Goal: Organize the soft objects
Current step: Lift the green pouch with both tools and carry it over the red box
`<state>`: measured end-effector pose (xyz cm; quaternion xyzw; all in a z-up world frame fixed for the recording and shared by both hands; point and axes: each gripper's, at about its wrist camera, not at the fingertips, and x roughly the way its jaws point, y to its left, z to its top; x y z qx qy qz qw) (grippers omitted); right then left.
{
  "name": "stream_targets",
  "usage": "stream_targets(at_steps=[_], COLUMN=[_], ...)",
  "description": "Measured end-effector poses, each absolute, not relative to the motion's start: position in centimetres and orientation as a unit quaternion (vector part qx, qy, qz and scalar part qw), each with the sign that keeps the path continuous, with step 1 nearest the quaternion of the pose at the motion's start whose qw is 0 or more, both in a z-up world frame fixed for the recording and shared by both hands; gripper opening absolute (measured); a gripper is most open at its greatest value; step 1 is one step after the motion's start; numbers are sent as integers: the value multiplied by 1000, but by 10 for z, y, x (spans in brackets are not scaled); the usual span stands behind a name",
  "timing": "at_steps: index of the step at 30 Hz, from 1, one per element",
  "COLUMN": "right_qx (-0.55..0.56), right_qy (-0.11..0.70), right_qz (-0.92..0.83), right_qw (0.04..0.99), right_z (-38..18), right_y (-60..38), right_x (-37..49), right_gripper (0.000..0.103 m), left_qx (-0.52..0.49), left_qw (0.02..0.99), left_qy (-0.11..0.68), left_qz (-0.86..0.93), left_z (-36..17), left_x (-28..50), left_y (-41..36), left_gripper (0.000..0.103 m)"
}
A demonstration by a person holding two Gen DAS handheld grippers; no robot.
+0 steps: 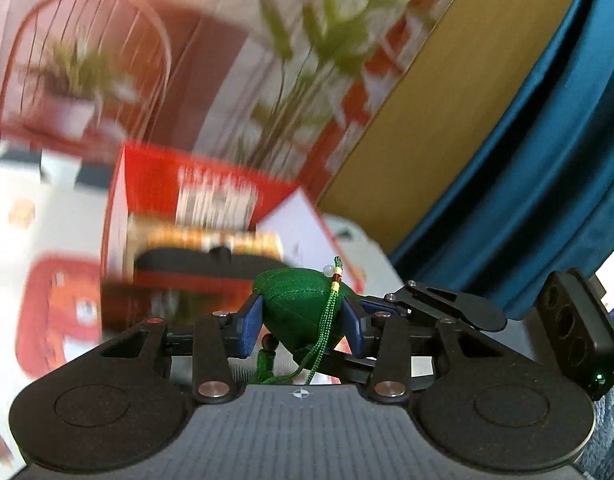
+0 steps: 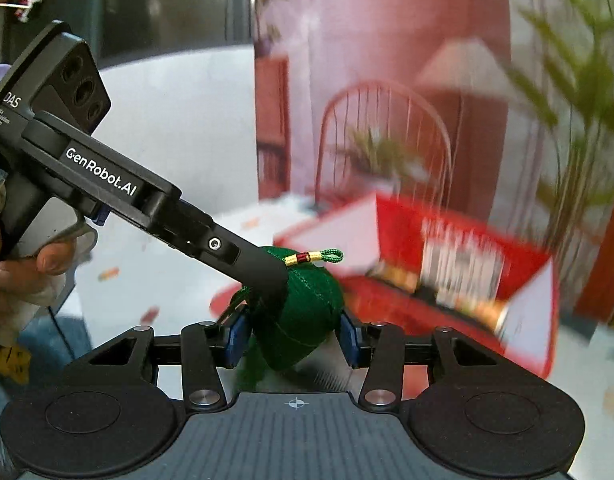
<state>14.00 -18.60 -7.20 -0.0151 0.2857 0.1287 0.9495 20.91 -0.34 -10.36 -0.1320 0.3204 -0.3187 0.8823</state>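
Observation:
A green stuffed pouch point(image 1: 295, 308) with a beaded green cord and tassel sits between the blue pads of my left gripper point(image 1: 303, 320), which is shut on it. One of my right gripper's fingers point(image 1: 447, 304) reaches in from the right onto the same pouch. In the right wrist view the pouch point(image 2: 311, 312) lies between the blue pads of my right gripper point(image 2: 293, 336), shut on it, while my left gripper's fingers point(image 2: 263, 272) cross over it from the upper left. A hand point(image 2: 23, 272) holds the left gripper's handle. The pouch is lifted above the table.
An open red box point(image 1: 195, 188) point(image 2: 459, 240) with white flaps stands just beyond on a white patterned table point(image 1: 59, 200). Behind it are potted plants point(image 1: 307, 60), a wire-back chair point(image 2: 383, 132), a yellow board point(image 1: 447, 112) and a blue curtain point(image 1: 555, 160). The background is blurred.

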Motion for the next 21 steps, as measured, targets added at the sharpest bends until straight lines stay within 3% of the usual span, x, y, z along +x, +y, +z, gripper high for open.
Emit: stream_targets(at_steps=[10,21], right_qx=[-78,-77], right_qy=[213,248], right_qz=[105,82], right_qw=[968,962], right_z=[-17,-65], right_y=[-217,-247], right_x=[227,309], right_gripper=[43,44], left_qx=[-103,-78], left_qw=[921,920], left_qy=[231,275], left_qz=[-297,-267], left_z=[-44,-73], left_x=[272,353], left_y=[-20,-42], left_gripper=[44,45])
